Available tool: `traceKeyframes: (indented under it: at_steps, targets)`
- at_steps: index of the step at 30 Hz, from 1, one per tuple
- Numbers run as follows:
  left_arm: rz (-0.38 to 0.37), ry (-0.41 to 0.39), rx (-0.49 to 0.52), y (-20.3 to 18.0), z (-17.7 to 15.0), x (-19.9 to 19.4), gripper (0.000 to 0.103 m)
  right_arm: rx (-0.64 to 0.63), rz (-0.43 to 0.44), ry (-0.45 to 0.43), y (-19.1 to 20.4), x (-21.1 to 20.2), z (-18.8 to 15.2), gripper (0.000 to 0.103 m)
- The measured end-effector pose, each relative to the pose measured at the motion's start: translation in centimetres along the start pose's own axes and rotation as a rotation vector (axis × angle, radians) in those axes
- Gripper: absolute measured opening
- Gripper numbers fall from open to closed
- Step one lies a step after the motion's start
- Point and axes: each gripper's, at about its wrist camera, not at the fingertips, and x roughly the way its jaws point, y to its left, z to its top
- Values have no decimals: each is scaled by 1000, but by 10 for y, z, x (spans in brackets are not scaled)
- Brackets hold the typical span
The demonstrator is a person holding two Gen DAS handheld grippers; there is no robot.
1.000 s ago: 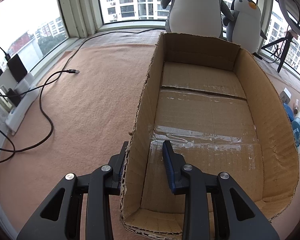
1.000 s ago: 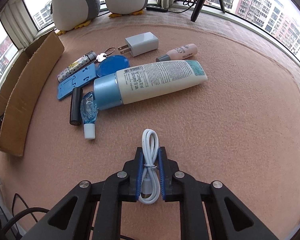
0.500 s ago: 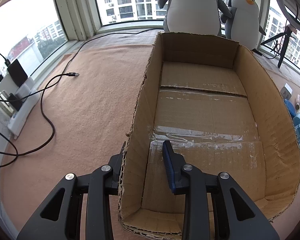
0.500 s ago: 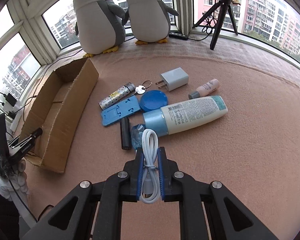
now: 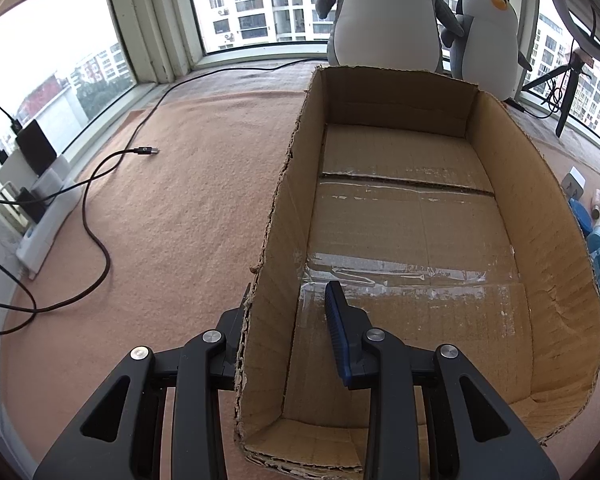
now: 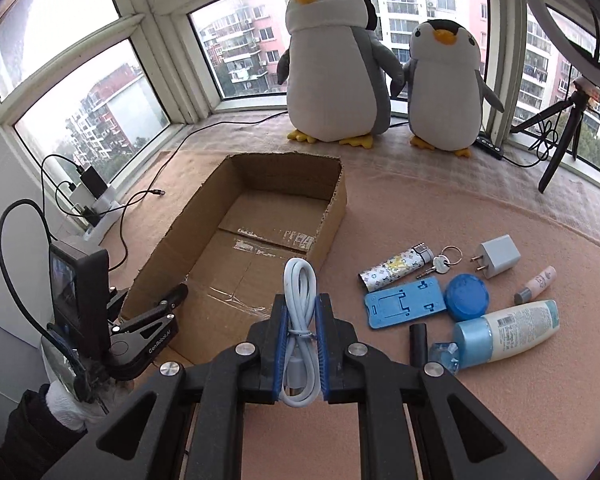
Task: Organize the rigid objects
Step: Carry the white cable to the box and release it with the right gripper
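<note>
Step in hand: carrying item to box. Right gripper [image 6: 300,344] clamped on coiled white USB cable [image 6: 299,316], held above near end of empty cardboard box [image 6: 332,216]. Left gripper [image 5: 288,332] clamped on box side wall, steadying it. Next: lower cable over box floor, release.

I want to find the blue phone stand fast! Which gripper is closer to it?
Right. The right gripper, clamped on the white cable, hangs just left of the blue phone stand. The left gripper grips the cardboard box wall, across the box from it.
</note>
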Motion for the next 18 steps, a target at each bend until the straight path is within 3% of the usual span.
traceKeyframes:
  at_steps: [18]
  targets:
    - [0, -1, 0, 0, 0, 0, 30, -50, 60, 43, 39, 41, 13, 12]
